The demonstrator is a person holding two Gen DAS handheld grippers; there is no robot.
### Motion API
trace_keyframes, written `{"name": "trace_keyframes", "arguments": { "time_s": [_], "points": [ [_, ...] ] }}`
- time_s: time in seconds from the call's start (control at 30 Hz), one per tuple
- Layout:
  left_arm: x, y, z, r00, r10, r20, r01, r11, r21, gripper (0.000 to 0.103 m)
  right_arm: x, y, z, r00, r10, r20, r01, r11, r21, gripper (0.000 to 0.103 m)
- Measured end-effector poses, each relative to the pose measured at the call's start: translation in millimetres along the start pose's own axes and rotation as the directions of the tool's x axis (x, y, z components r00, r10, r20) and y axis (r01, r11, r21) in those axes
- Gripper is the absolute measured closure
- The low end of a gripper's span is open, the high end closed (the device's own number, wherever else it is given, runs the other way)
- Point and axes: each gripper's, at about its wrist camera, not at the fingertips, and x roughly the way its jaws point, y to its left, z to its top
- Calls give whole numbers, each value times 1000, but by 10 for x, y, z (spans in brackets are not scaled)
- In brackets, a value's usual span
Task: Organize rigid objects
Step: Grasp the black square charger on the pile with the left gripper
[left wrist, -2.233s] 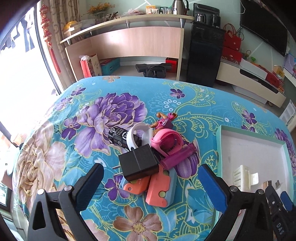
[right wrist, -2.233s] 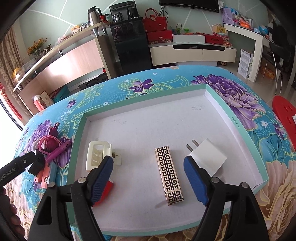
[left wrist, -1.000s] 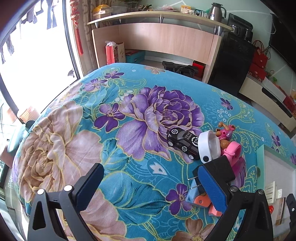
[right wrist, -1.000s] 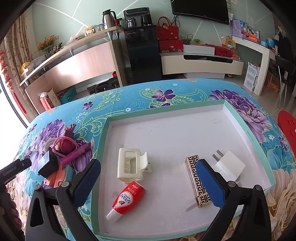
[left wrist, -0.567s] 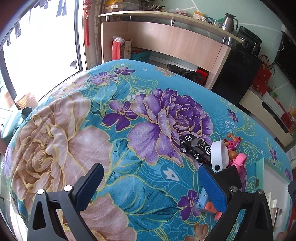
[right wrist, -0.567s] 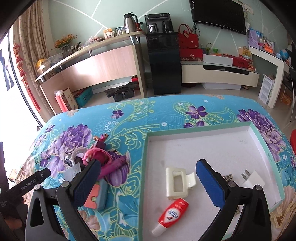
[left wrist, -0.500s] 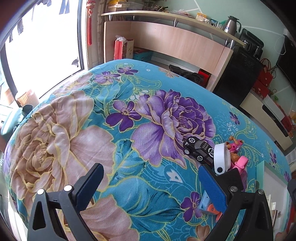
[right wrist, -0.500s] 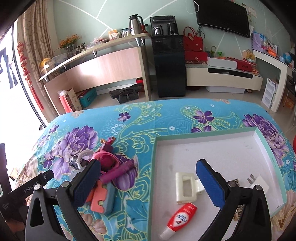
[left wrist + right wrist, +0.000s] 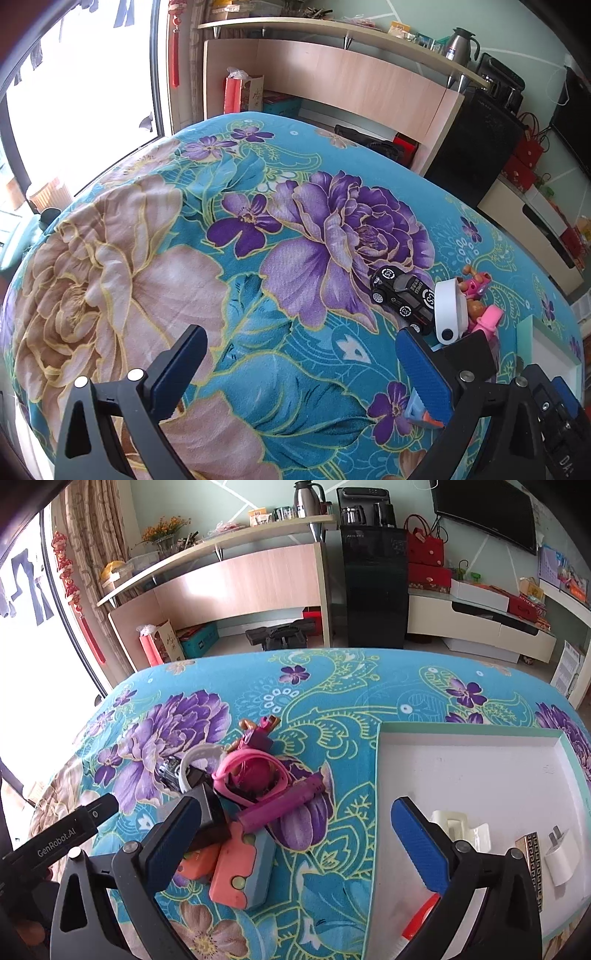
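Note:
A pile of small objects lies on the floral cloth: a pink wristband (image 9: 251, 775), a purple tube (image 9: 282, 806), a black charger (image 9: 210, 821), an orange-and-blue block (image 9: 240, 871), a white band (image 9: 448, 310), a black toy car (image 9: 402, 299) and a pink toy figure (image 9: 258, 734). The white tray (image 9: 480, 768) at the right holds a cream clip (image 9: 461, 829), a patterned bar (image 9: 533, 860), a white plug (image 9: 559, 862) and a red tube (image 9: 419, 917). My right gripper (image 9: 295, 840) is open and empty over the pile's right side. My left gripper (image 9: 301, 363) is open and empty, left of the pile.
The floral cloth (image 9: 147, 258) covers the whole table, which drops off at the left toward a window. The left gripper's black body (image 9: 59, 840) shows at the left in the right wrist view. A shelf unit and cabinets stand beyond the far edge.
My right gripper has swung left from over the tray to the pile. My left gripper has turned away left, so the pile now sits at its right edge.

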Motion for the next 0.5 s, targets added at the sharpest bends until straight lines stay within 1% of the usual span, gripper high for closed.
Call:
{"name": "trace_keyframes", "arguments": {
  "time_s": [0.07,0.13,0.2,0.33,0.5],
  "points": [
    [14,-39,-9,1000,7,-12,-7,1000,16,0,12,-24,-29,1000,-4,-16,4,1000,2,1],
    [18,-80,-15,1000,0,-23,0,1000,29,0,4,-37,-38,1000,-1,-29,1,1000,-2,1],
    [12,-136,-23,999,-11,-30,12,999,45,0,-21,-65,-44,999,-18,-35,18,1000,-4,1],
    [-1,-301,-38,999,-29,-35,33,995,98,0,-70,-209,-43,998,-41,-45,42,999,32,1],
    [-15,-522,-77,998,-49,-42,55,986,159,0,-113,-417,-38,993,-104,-52,107,992,65,1]
  ]
}}
